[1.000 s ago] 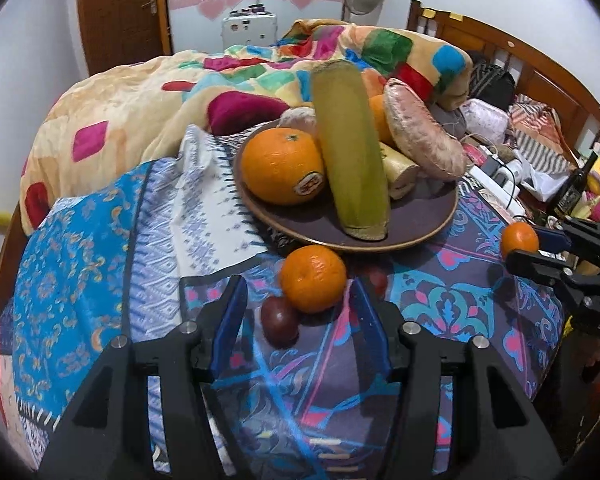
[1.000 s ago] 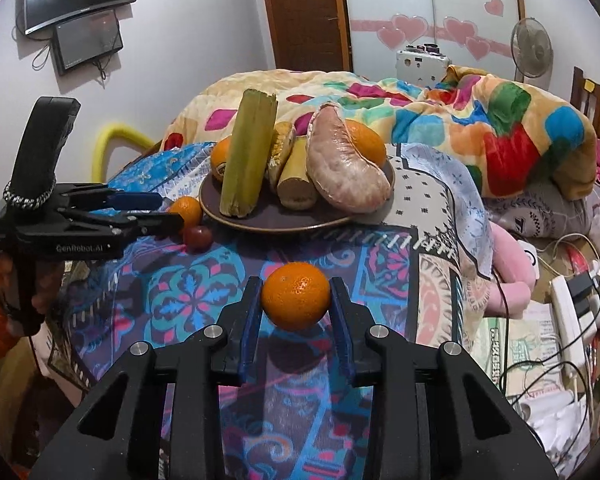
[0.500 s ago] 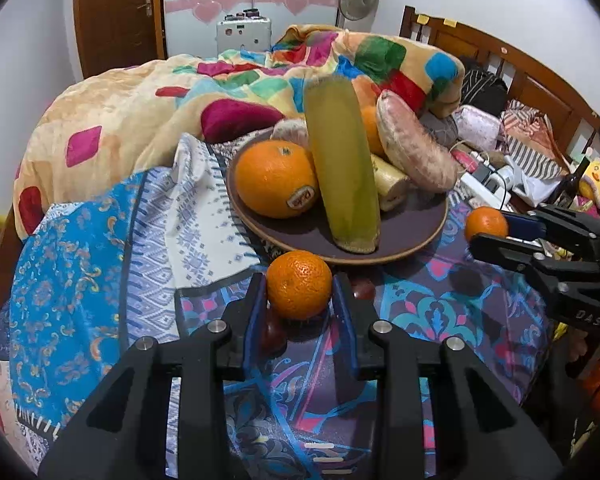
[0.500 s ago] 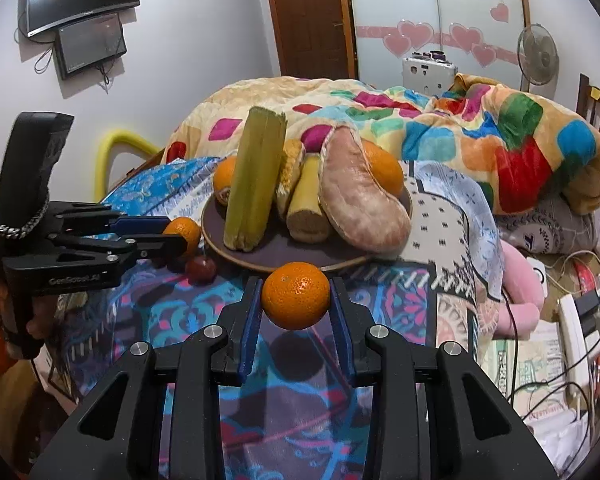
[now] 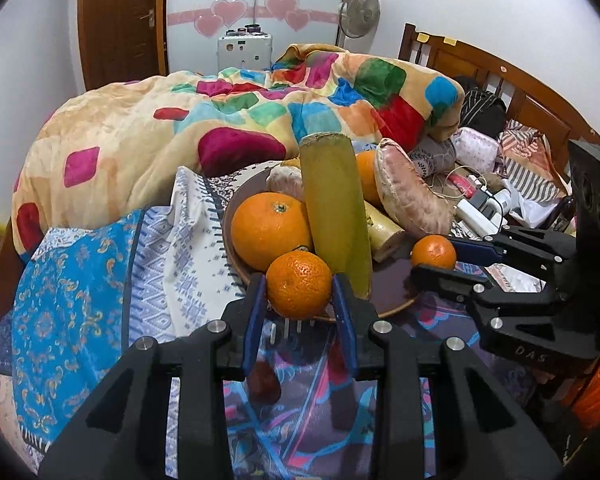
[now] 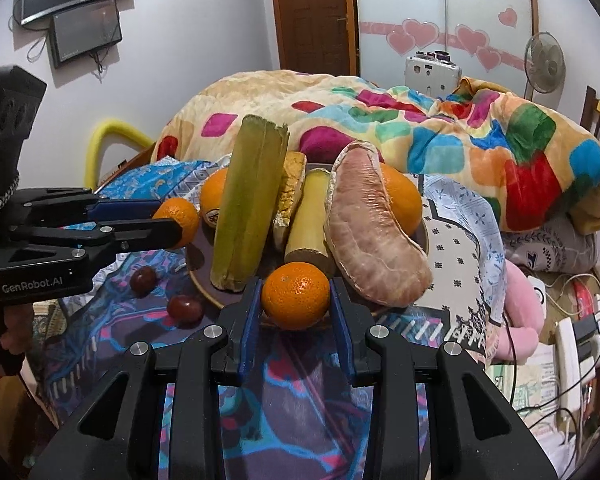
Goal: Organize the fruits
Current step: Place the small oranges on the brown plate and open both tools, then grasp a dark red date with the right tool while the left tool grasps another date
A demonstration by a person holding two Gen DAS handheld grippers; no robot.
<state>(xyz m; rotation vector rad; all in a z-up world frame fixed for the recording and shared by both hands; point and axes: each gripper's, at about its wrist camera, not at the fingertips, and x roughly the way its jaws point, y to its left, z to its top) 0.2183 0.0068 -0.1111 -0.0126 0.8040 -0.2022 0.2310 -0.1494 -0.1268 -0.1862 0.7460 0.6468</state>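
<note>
My left gripper (image 5: pixel 299 294) is shut on a small mandarin (image 5: pixel 299 288), held just above the near rim of the dark brown plate (image 5: pixel 396 300). My right gripper (image 6: pixel 296 300) is shut on a second mandarin (image 6: pixel 296 294) at the plate's other side (image 6: pixel 198 280). Each gripper shows in the other's view with its mandarin. The plate holds a large orange (image 5: pixel 270 230), a green stalk (image 5: pixel 336 212), a pomelo segment (image 5: pixel 412 196) and other pieces. Two small dark red fruits (image 6: pixel 143 280) (image 6: pixel 186 308) lie on the patterned cloth (image 5: pixel 80 300).
The plate sits on a bed beside a heaped colourful blanket (image 5: pixel 180 132). A wooden headboard (image 5: pixel 520 88), a power strip with cables (image 6: pixel 568 344) and soft bags lie to the right. A person's hand (image 6: pixel 8 332) grips the left handle.
My left gripper closed on the mandarin that lay on the cloth and lifted it toward the plate. My right gripper carried its mandarin closer to the plate.
</note>
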